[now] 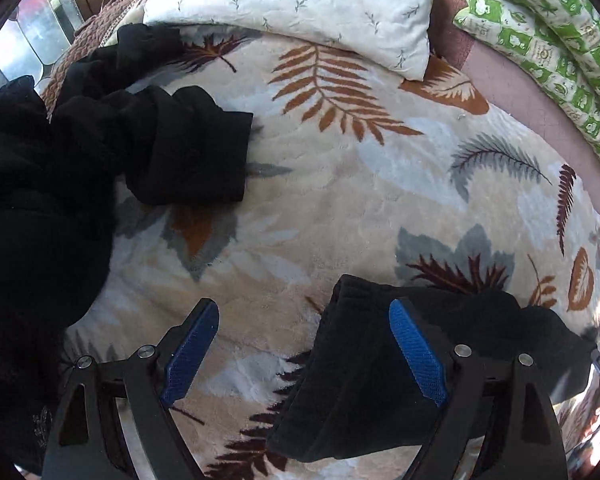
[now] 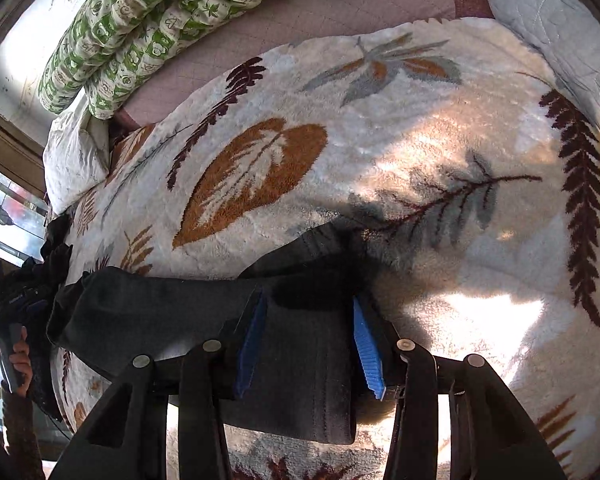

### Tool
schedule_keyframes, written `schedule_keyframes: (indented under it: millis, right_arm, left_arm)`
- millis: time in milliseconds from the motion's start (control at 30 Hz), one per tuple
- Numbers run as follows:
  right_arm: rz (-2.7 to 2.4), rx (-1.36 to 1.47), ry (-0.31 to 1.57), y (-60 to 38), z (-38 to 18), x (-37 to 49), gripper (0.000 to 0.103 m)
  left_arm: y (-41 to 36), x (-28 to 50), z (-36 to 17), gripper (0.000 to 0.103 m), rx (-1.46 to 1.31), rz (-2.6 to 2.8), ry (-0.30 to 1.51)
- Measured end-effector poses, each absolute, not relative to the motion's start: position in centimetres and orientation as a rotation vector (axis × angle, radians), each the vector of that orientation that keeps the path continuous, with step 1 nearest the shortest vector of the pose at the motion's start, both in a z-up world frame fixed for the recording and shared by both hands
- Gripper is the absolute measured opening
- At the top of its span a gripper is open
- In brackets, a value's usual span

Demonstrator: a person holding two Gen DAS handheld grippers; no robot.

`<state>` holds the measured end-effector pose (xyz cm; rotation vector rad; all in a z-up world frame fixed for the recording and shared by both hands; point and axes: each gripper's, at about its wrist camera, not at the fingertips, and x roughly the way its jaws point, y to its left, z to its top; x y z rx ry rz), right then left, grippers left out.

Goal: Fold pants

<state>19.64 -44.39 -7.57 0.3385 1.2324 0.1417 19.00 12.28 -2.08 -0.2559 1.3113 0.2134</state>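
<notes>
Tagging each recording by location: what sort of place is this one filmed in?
Most likely a bedroom, on a bed. A plush cream blanket with brown and grey leaf prints covers the surface, a white sprig-patterned pillow lies at its far edge, and a rolled green-and-white patterned quilt sits alongside.

Black pants (image 1: 152,148): dark, soft fabric, crumpled at 9 to 10 o'clock in the left wrist view, a flatter folded portion (image 1: 364,380) lying at 5 o'clock.

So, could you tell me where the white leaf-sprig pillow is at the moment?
The white pillow lies at the top centre of the left wrist view, at the far edge of the leaf-print blanket, with the green patterned quilt to its right.
</notes>
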Motion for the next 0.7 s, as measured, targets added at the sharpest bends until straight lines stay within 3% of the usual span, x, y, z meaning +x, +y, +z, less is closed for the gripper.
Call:
schedule_keyframes:
  millis: [167, 200, 233, 267, 300, 333, 500, 700]
  right_arm:
    - [0.148, 0.319, 1.239, -43.9, -7.5, 19.7, 0.044]
    - [0.148, 0.314, 1.241, -43.9, -7.5, 19.7, 0.043]
    - [0.146, 0.310, 1.241, -43.9, -7.5, 19.7, 0.041]
    - [0.143, 0.303, 1.240, -43.9, -7.5, 19.7, 0.034]
    - [0.140, 0.289, 1.242, -43.9, -7.5, 19.7, 0.020]
    - [0.136, 0.267, 1.245, -43.9, -7.5, 19.7, 0.014]
    - [0.143, 0.199, 1.210, -43.6, -6.4, 19.3, 0.007]
    - [0.136, 0.213, 1.150, -43.9, -4.0, 21.5, 0.007]
  left_arm:
    - [12.2, 20.3, -4.1, 0.086, -0.312, 0.126, 1.370]
    - [12.1, 20.4, -4.5, 0.076, -0.325, 0.109, 1.378]
    - [11.9, 20.3, -4.8, 0.048, -0.336, 0.094, 1.380]
    - [11.6, 20.2, -5.1, 0.037, -0.349, 0.081, 1.393]
    - [11.5, 20.0, -5.4, 0.037, -0.352, 0.092, 1.403]
    - [11.6, 19.8, -5.6, 0.035, -0.347, 0.107, 1.395]
    - [11.6, 17.7, -4.3, 0.030, -0.370, 0.103, 1.319]
    - [11.8, 15.6, -4.2, 0.030, -0.410, 0.150, 1.259]
